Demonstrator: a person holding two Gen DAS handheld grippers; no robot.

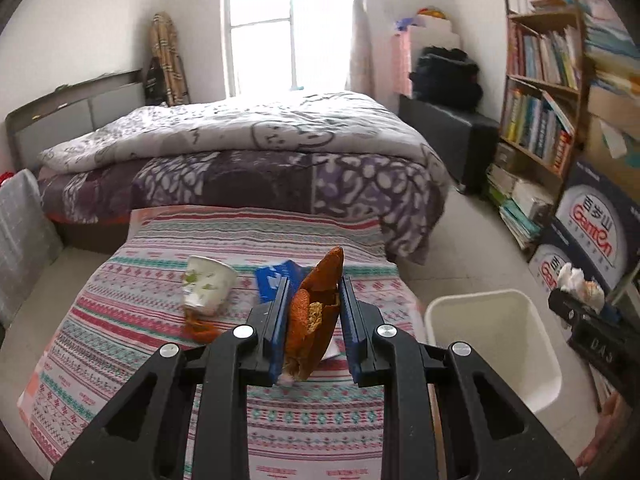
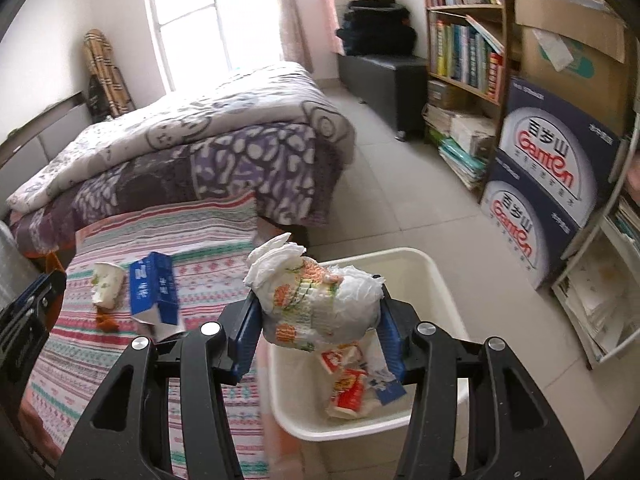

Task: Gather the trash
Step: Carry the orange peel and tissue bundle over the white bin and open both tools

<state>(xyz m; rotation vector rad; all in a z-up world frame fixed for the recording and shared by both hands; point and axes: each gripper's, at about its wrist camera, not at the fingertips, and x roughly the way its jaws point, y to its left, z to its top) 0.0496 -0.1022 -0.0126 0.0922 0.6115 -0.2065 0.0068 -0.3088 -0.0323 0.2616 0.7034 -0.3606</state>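
My left gripper [image 1: 314, 312] is shut on a curled orange peel [image 1: 316, 312] above the striped tablecloth [image 1: 160, 360]. A paper cup [image 1: 208, 288] lies tipped over on the cloth, with a small orange scrap [image 1: 200, 328] at its mouth and a blue carton [image 1: 276, 278] beside it. My right gripper [image 2: 318, 308] is shut on a crumpled white tissue wad with an orange-green print [image 2: 320, 304], held over the white bin [image 2: 436, 280]. Red-and-white wrappers [image 2: 348, 384] lie inside the bin. In the right wrist view the cup [image 2: 106, 282] and carton [image 2: 154, 290] sit to the left.
The bin [image 1: 496, 340] stands on the tiled floor at the table's right side. A bed with a purple quilt [image 1: 240, 152] fills the space behind the table. A bookshelf [image 1: 540, 100] and stacked cardboard boxes [image 2: 552, 168] line the right wall.
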